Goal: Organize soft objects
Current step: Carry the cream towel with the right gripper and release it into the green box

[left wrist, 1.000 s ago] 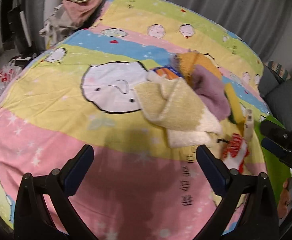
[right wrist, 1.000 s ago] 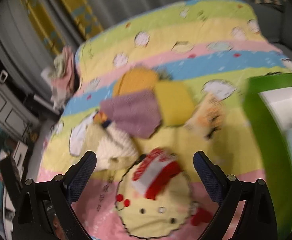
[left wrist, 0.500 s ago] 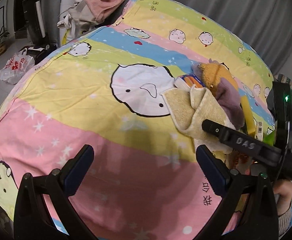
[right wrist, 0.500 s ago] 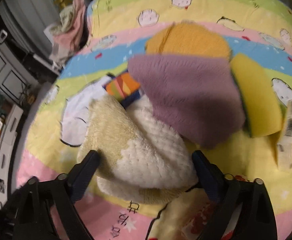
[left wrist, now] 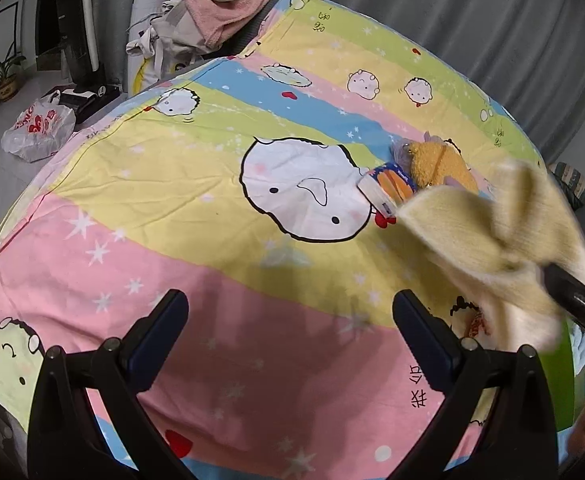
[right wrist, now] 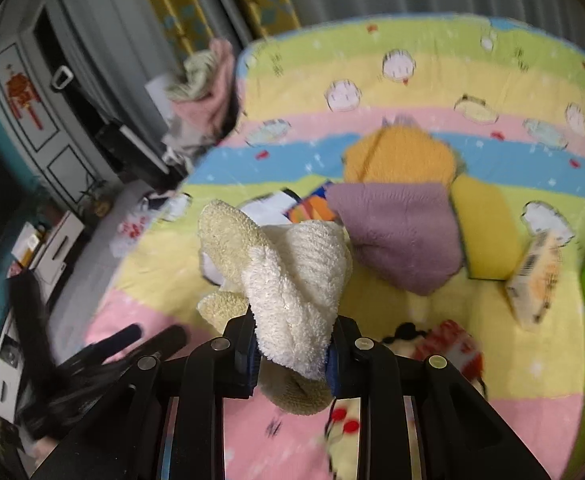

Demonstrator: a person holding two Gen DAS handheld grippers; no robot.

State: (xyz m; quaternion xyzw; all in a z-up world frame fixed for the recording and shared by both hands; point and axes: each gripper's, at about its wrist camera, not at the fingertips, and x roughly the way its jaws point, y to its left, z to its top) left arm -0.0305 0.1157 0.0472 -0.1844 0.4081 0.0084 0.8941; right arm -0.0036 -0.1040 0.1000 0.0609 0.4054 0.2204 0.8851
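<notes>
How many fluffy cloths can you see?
3: a cream cloth pinched in the right gripper; a purple cloth and an orange cloth lying on the bedspread. More may be hidden.

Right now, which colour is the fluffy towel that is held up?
Cream and pale yellow towel; right wrist view shows it best.

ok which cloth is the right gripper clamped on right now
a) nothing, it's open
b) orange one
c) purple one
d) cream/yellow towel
d: in the right wrist view the right gripper is pinched shut on the cream towel, while the purple cloth and orange cloth lie on the bedsheet.
</notes>
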